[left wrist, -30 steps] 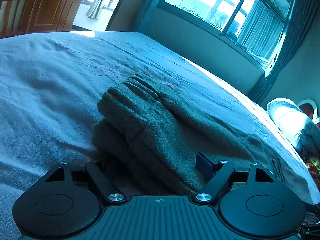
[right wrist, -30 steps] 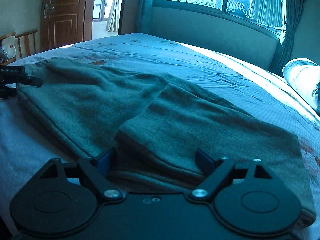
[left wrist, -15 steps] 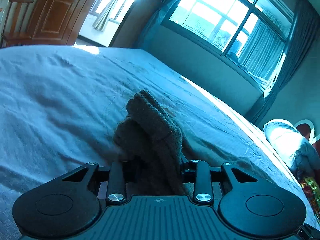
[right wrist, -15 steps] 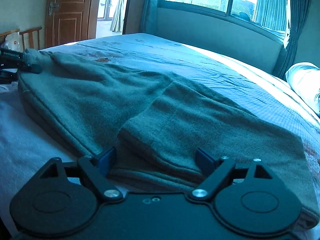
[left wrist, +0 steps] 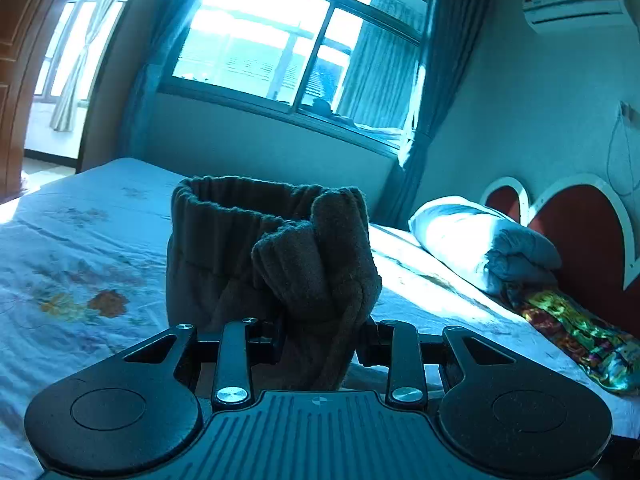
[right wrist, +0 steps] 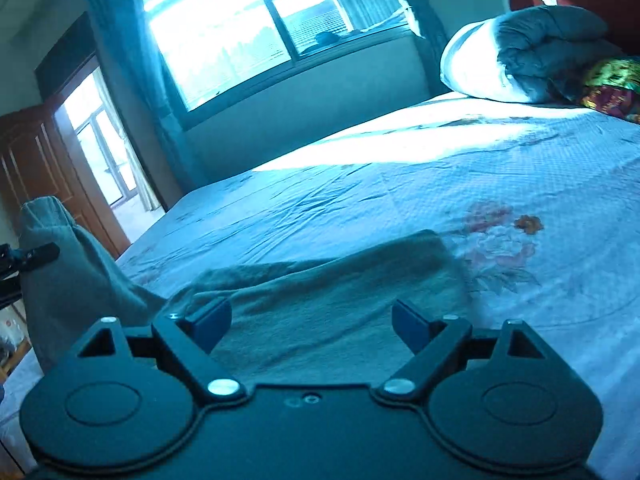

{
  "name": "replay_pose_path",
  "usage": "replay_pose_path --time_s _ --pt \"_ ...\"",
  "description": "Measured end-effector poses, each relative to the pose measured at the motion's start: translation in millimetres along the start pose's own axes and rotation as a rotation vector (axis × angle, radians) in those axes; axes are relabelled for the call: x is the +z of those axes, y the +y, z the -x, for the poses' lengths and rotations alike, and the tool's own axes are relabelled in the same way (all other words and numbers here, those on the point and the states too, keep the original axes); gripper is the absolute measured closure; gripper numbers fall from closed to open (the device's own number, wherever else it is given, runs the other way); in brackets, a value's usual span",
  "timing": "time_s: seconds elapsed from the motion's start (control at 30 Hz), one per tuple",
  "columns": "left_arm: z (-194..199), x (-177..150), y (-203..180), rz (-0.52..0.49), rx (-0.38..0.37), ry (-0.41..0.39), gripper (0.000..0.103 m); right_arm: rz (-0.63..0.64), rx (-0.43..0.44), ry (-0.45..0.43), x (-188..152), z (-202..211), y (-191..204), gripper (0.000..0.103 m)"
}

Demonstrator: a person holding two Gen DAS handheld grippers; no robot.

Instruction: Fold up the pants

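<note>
Left gripper (left wrist: 320, 344) clamped on pants (left wrist: 276, 264) waistband, raised off bed (left wrist: 80, 264) for folding over; right gripper (right wrist: 312, 320) open above pant legs, gripping nothing.

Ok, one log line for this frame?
left gripper: shut on pants, lifted | right gripper: open over pants | bed

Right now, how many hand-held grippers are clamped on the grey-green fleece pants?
1. The left hand-held gripper pinches the bunched waistband of the grey-green fleece pants; the right hand-held gripper stands open over the leg.
</note>
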State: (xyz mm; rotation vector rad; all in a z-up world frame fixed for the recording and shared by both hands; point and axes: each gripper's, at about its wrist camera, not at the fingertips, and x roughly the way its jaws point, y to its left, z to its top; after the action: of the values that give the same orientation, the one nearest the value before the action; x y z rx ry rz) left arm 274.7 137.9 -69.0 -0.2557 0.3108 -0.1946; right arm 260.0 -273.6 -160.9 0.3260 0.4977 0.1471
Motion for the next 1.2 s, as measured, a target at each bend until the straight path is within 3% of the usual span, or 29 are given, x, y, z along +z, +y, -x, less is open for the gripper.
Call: replay_pose_path --time_s 0.13,0.2,0.23,0.27,0.3,0.47,0.63,0.83,0.97,1.07,1.1,1.17,1.2 --pt "-32 -15 -89 -0.071 -0.185 0.06 0.069 -0.125 -0.06 -0.022 19 17 -61 0.021" --pt "-52 -36 -131 -0.106 -0.279 0.173 0.065 -0.178 -0.075 -0.038 23 25 -86 0.021" --pt "-59 -51 -147 -0.11 -0.291 0.237 0.054 -0.207 -0.079 -0.047 23 29 -96 0.021" --pt "-60 -65 -156 -0.125 -0.272 0.266 0.04 -0.237 -0.08 -0.048 23 32 -104 0.02" --pt "-55 -77 -159 -0.139 -0.245 0.27 0.036 -0.27 -0.068 -0.045 23 34 -111 0.019" --pt "-11 -94 -111 -0.093 -0.12 0.248 0.035 -0.379 0.08 -0.007 13 30 -116 0.019" --pt "35 -96 -44 -0.028 0.0 0.24 0.035 -0.373 0.215 0.102 4 10 -82 0.023" --pt "55 -113 -7 0.003 0.022 0.277 0.035 -0.382 0.18 0.189 -5 -13 -63 0.028" --pt "35 -123 -16 -0.047 0.065 0.331 0.035 -0.413 0.196 0.2 -7 -23 -63 0.027" --pt "27 -123 -16 -0.044 0.087 0.328 0.035 -0.457 0.193 0.2 -9 -29 -66 0.027" --pt "27 -123 -14 -0.041 0.104 0.324 0.035 -0.465 0.192 0.196 -9 -29 -66 0.031" --pt "28 -122 -9 -0.028 0.126 0.306 0.035 -0.452 0.174 0.21 -8 -35 -65 0.049" --pt "29 -121 -8 -0.005 0.108 0.289 0.035 -0.447 0.175 0.217 -8 -38 -64 0.049"
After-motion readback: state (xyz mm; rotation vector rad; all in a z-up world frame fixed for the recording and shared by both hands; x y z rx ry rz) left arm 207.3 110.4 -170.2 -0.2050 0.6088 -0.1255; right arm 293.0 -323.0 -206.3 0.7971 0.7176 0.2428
